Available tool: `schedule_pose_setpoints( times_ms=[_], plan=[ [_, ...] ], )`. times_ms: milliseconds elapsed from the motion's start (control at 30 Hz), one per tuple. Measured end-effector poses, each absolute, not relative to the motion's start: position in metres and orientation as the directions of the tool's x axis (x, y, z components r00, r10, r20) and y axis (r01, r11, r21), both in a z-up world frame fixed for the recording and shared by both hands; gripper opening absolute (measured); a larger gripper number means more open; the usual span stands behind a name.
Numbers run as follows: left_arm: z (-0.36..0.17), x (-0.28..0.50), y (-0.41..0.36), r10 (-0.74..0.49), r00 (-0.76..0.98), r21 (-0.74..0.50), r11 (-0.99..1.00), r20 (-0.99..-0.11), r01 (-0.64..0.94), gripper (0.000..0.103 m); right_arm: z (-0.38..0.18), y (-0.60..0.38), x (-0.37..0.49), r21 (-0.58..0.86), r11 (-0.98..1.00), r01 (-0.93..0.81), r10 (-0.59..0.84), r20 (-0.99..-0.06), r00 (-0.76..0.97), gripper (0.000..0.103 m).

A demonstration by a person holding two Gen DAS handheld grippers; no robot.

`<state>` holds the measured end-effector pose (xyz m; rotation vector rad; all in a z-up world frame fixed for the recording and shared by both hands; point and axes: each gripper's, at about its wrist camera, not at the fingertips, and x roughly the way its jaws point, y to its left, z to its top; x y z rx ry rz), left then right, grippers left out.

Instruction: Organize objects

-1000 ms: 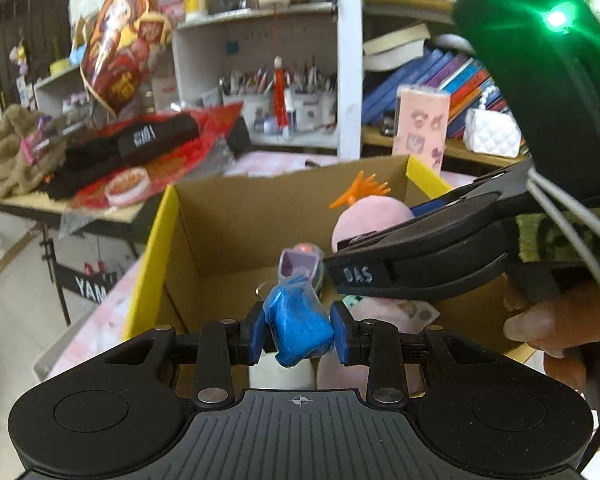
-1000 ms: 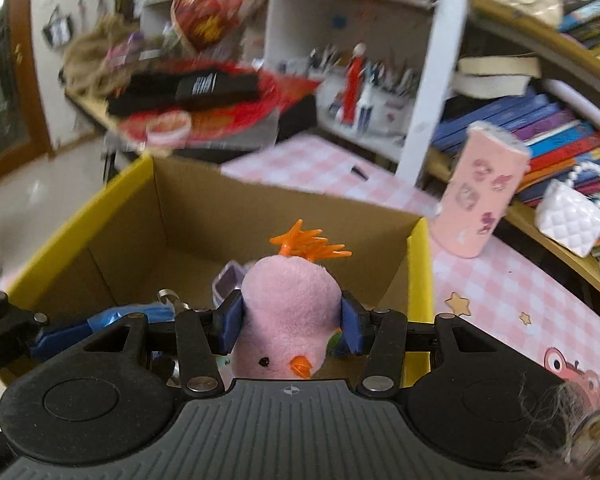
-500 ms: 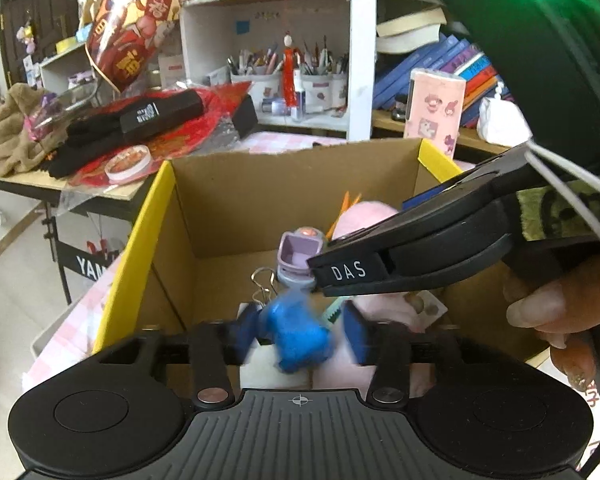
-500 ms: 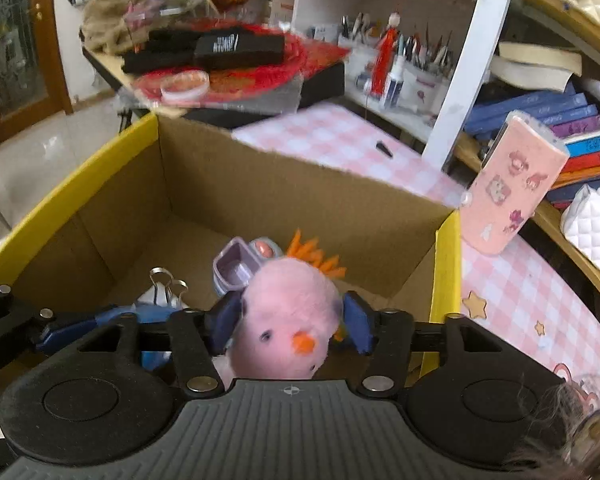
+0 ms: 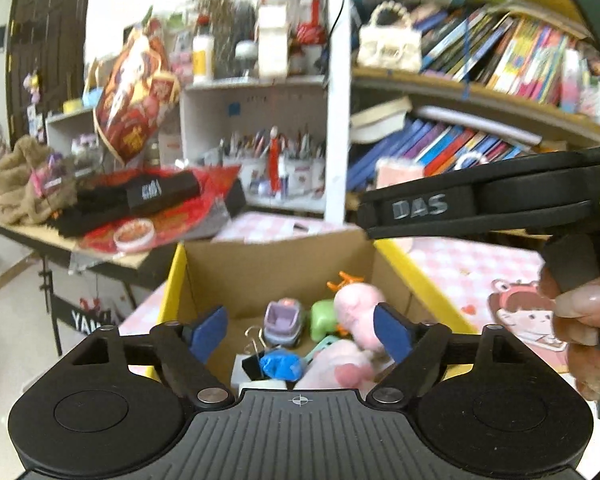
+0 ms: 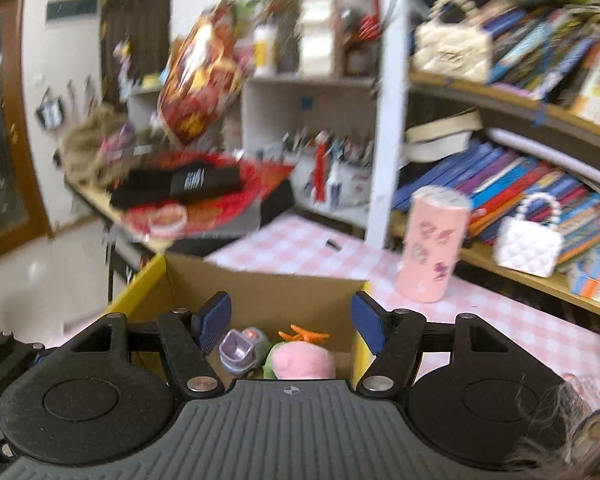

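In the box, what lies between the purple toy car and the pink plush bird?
A small green toy sits between the purple toy car and the pink plush bird; the left wrist view shows it best.

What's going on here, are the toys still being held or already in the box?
Already in. A person holds a hand-held gripper in each hand above the cardboard box. The left hand-held gripper and the right hand-held gripper are both opening with nothing between their pads. The blue toy and the pink plush chick lie inside the box beside a small purple toy.
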<state>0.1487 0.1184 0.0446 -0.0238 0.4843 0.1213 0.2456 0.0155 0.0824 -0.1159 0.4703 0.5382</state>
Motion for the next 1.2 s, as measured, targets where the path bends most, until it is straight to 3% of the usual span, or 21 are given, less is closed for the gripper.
schedule_pose_setpoints(
  times_ms=[333,700,933,1200],
  plan=[
    [0.059,0.084,0.110,0.057,0.906,-0.003,0.998,-0.419,-0.064,0.093,0.104,-0.056,0.151,0.027,0.942,-0.334,0.321,-0.357,0.877,0.065],
    [0.030,0.033,0.091,-0.033,0.855,-0.041,0.999,-0.517,0.013,0.093,0.051,-0.110,0.062,0.038,0.996,-0.077,0.085,-0.463,0.882,0.067],
    [0.022,0.013,0.076,-0.050,0.841,-0.031,0.999,-0.539,0.039,0.094,0.019,-0.123,0.020,0.038,0.997,0.060,-0.030,-0.550,0.834,0.073],
    [0.013,-0.012,0.055,-0.028,0.843,0.002,0.999,-0.538,0.034,0.095,0.001,-0.137,-0.017,0.016,0.986,0.165,-0.127,-0.567,0.814,0.075]
  ],
)
